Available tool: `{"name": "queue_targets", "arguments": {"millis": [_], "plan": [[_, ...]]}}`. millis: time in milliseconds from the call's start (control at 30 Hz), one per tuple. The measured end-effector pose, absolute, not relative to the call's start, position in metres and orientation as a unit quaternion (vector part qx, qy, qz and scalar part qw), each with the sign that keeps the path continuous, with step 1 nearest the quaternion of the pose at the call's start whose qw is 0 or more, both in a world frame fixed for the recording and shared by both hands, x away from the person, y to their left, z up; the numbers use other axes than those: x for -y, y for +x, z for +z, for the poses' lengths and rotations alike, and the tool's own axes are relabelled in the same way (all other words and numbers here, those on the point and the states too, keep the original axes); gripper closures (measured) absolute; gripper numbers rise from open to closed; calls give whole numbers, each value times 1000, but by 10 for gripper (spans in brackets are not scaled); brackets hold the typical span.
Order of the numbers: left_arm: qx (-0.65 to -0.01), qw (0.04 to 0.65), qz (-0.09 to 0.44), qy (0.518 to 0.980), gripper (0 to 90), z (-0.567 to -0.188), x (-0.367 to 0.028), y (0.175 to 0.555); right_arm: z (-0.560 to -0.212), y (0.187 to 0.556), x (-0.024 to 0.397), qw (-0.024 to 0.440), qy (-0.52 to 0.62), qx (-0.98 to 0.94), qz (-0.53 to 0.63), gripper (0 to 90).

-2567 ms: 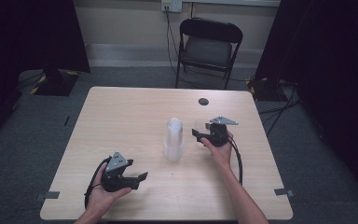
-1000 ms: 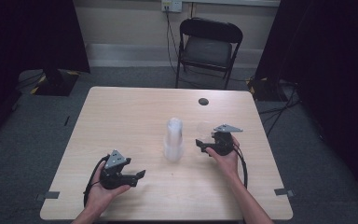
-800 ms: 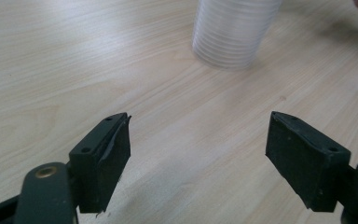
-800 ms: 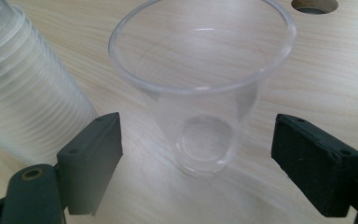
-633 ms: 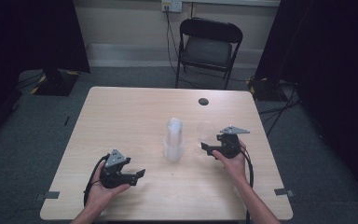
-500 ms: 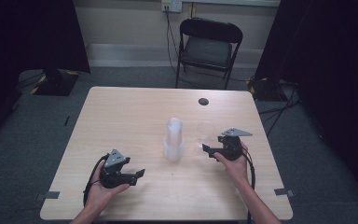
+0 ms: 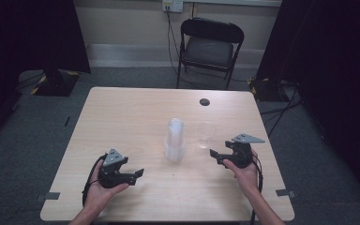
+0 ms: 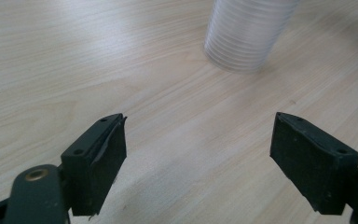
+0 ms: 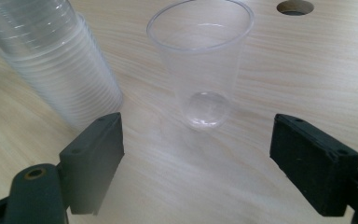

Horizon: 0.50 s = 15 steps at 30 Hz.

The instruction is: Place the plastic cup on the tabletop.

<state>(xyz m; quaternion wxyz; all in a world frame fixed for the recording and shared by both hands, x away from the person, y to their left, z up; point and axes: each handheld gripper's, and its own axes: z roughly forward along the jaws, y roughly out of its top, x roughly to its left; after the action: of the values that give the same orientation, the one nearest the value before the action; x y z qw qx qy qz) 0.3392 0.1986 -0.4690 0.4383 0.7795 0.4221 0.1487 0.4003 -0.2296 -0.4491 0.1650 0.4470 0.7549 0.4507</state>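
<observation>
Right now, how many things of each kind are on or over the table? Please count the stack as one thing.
Stack of clear cups: 1
Single clear cup, upright beside the stack: 1
Hand-held grippers: 2, the left hand-held gripper and the right hand-held gripper, both open
Total: 4

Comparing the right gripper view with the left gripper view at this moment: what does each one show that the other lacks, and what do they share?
Right gripper view: a single clear cup standing upright and apart from the stack, plus a round hole in the table.
Left gripper view: just its own gripper, the left gripper, jaws wide apart over bare wood.
Shared: the stack of clear cups, mouth-down, and the wooden tabletop. The right gripper is equally open and holds nothing.
</observation>
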Motion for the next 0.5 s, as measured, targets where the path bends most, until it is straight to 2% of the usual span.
{"name": "queue_targets", "arguments": {"millis": [500], "plan": [[-427, 438, 157, 775, 189, -466, -203, 338, -448, 357, 259, 171, 461, -752, 439, 187]]}}
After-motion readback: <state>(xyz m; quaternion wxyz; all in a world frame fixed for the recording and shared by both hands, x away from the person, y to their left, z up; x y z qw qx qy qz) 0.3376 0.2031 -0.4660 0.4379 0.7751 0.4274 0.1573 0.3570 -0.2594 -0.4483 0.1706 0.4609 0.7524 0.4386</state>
